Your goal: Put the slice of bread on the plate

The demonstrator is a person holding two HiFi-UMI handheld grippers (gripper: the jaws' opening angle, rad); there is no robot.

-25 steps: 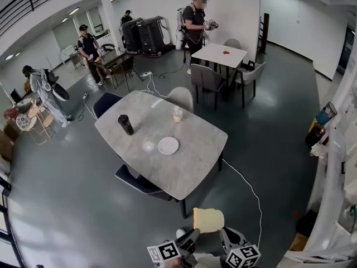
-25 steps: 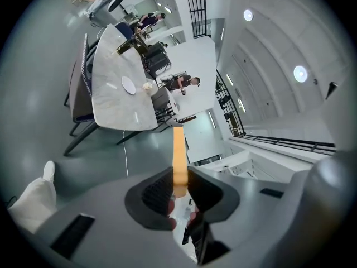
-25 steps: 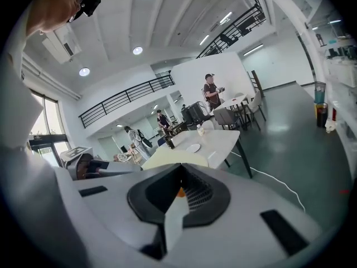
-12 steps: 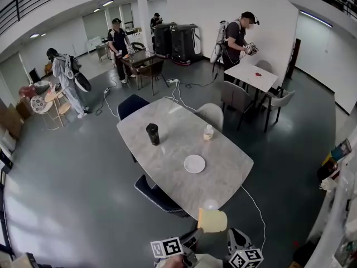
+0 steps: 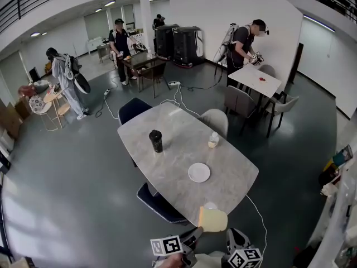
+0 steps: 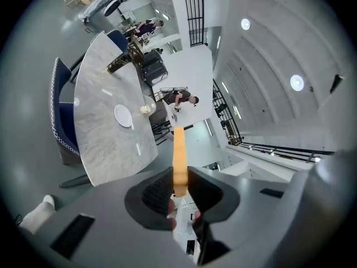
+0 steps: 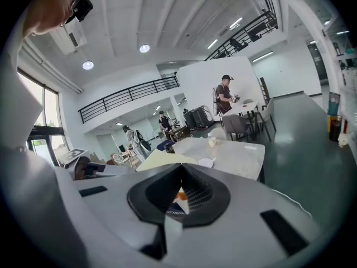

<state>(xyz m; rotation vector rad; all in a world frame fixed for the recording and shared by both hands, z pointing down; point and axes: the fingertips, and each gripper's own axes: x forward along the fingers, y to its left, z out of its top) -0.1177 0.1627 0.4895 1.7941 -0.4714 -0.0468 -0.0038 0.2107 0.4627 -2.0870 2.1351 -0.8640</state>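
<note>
Tan bread slice (image 5: 212,220) clamped in left tongs (image 6: 179,187); right tongs (image 7: 181,178) closed, empty; head view crops both.

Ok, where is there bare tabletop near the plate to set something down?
The table is bare between the plate and the black tumbler, and beyond the tumbler at the far end. Tightest spot: between plate and small bottle.
</note>
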